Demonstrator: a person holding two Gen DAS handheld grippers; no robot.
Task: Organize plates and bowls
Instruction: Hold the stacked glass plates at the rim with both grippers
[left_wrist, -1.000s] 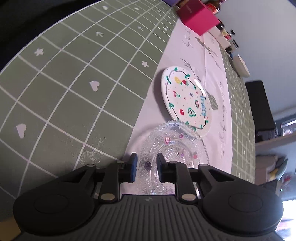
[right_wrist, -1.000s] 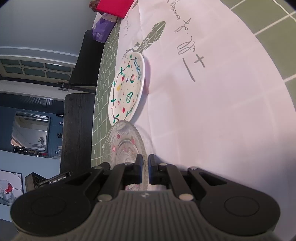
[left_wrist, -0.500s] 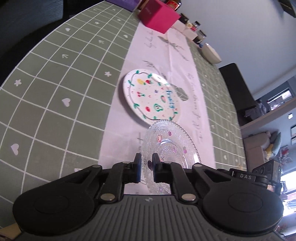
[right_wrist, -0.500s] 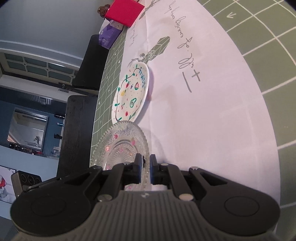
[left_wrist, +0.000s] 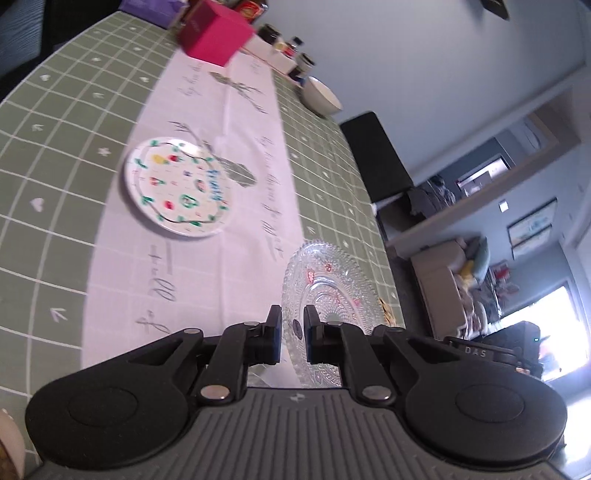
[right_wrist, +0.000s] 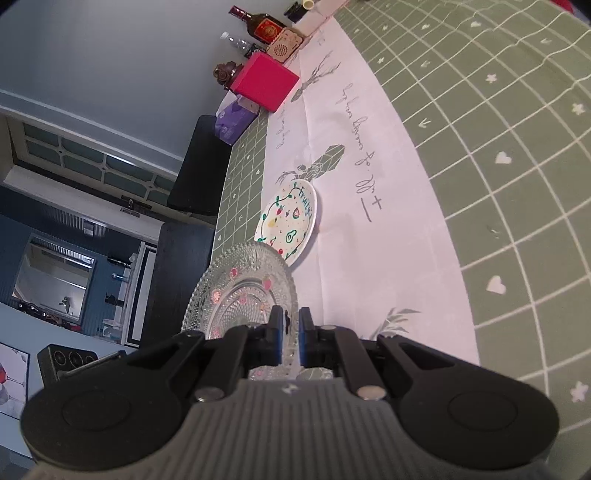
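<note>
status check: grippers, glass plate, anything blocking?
Left hand-held gripper and right hand-held gripper both shut on the glass plate rim, plate off the table. Fruit-pattern plate lies on the white runner. Nothing in the way.

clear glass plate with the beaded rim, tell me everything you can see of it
The clear pressed-glass plate is round, with a beaded, scalloped rim, a textured pattern all over and small pink and red dots around its middle. It looks whole and carries nothing. It is tilted, off the white table runner, near the white fruit-painted plate. The left gripper and the right gripper are each shut on its rim at opposite edges.
</note>
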